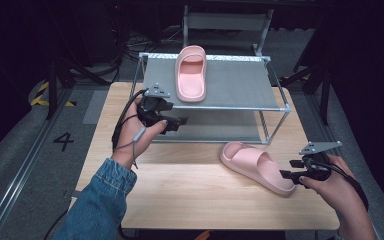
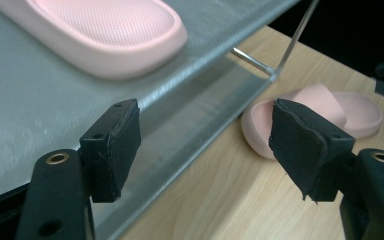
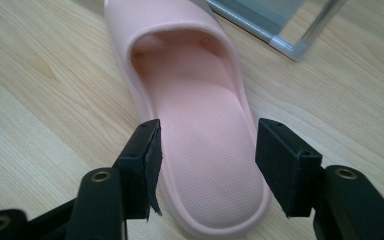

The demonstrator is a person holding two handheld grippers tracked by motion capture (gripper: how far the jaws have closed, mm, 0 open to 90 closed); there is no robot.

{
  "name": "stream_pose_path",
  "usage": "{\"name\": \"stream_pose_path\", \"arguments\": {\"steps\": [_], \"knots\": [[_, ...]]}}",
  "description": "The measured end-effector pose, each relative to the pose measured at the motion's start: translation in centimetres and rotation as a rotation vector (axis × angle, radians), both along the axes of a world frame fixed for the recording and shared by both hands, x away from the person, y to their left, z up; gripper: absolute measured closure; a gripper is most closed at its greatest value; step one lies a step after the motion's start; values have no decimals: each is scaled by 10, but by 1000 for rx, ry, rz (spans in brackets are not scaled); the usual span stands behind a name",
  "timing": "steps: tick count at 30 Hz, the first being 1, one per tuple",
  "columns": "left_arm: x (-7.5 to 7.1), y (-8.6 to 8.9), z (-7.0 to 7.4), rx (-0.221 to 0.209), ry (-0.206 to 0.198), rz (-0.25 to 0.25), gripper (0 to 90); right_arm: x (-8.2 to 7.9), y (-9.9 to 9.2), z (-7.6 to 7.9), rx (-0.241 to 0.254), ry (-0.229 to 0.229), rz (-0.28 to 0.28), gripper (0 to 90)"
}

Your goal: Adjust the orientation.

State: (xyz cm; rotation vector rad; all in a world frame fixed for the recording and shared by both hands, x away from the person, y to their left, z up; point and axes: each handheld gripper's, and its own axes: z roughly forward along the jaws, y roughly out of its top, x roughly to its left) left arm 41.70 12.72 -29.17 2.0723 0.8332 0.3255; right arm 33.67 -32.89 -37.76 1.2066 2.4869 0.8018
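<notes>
Two pink slippers in play, and one is already home: the first slipper (image 1: pixel 191 73) lies flat on the top shelf of the wire rack (image 1: pixel 280 95), toward its left side. Down at that left edge, the left gripper (image 1: pixel 176 123) hangs just in front of the rack, jaws wide apart and empty, clear of the shelf lip. That half looks finished, I'd say.

Moving right across the wooden table (image 1: pixel 180 190), the second slipper (image 1: pixel 258 166) lies on the bare wood just in front of the rack's lower right corner post. The right gripper (image 1: pixel 286 174) sits at its heel, jaws spread on either side of the heel, pads not yet pressing.

So the pickup of slipper two is the step in hand. Next call: close on the heel, lift, and clear the front rail. There's open shelf to the right of the first slipper, and plenty of free table on the near side.
</notes>
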Motion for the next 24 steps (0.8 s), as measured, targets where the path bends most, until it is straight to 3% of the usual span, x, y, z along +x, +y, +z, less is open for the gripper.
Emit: {"name": "stream_pose_path", "arguments": {"steps": [3, 8, 13, 17, 21, 24], "knots": [[-10, 6, -3, 20, -10, 10, 272, 0, 5, -1, -1, 5, 16, 445], [-22, 18, -15, 14, 35, 34, 262, 2, 13, -4, 1, 14, 37, 447], [-30, 30, -26, 19, 31, 70, 249, 3, 20, -7, -2, 21, 52, 451], [-36, 35, -40, 48, 27, 81, 238, 6, 27, -10, -2, 30, 73, 456], [-42, 40, -58, 97, 62, 82, 233, 10, 35, -15, -7, 41, 94, 456], [-44, 44, -65, 104, 74, 91, 233, 11, 39, -17, -14, 54, 108, 456]]}}
